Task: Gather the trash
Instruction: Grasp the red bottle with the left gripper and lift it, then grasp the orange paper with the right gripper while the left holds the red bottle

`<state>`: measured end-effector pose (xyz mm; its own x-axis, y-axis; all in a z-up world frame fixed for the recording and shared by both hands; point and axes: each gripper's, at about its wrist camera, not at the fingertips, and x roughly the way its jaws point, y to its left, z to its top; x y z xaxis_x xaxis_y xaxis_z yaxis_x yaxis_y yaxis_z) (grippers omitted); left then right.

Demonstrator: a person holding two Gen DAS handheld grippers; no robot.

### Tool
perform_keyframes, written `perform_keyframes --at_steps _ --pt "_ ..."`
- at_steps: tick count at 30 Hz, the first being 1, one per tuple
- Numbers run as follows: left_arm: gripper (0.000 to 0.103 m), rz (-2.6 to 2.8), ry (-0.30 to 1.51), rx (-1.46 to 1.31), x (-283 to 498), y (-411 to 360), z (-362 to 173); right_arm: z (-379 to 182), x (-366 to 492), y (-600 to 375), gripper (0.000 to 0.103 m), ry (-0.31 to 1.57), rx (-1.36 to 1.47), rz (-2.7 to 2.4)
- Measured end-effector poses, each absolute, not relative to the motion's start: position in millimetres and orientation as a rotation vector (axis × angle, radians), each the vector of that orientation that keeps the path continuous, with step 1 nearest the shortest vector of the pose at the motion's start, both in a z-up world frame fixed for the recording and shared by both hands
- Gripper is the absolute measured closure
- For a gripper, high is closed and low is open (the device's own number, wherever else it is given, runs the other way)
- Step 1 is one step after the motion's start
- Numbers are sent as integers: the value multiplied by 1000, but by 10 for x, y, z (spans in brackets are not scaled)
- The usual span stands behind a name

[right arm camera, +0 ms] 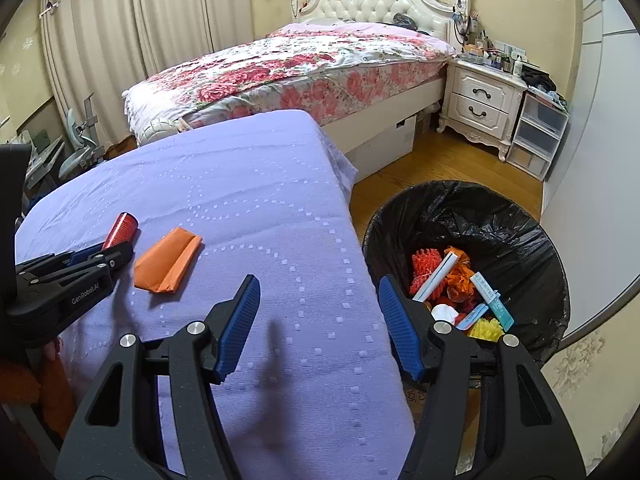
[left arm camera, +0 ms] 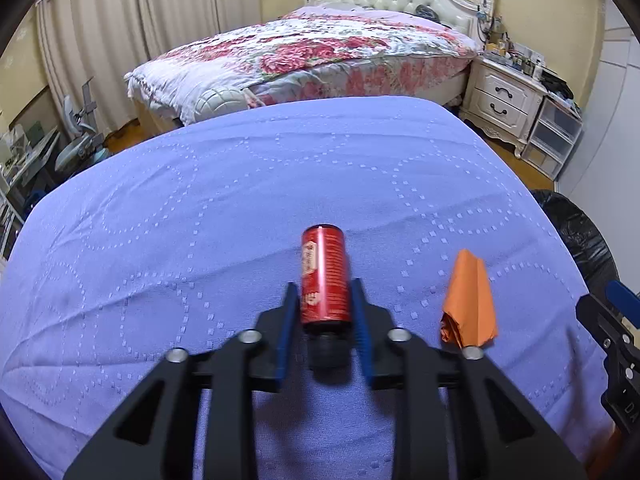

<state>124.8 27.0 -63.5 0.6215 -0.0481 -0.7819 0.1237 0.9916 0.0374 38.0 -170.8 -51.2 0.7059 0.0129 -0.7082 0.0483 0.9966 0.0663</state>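
Observation:
A red cylindrical can lies on the purple cloth-covered table. My left gripper is shut on the can's near end, one blue pad on each side. It also shows in the right wrist view, with the can poking out. A folded orange paper lies just right of the can on the cloth; it also shows in the right wrist view. My right gripper is open and empty above the table's right edge, next to the bin.
A round bin with a black liner stands on the wooden floor right of the table and holds several pieces of trash. A bed and a white nightstand stand beyond.

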Motion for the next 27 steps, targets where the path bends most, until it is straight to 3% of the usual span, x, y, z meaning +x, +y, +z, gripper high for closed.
perform_keyframes --at_steps 27 --pt "78 71 852 77 959 1304 -577 -537 813 -855 42 841 84 118"
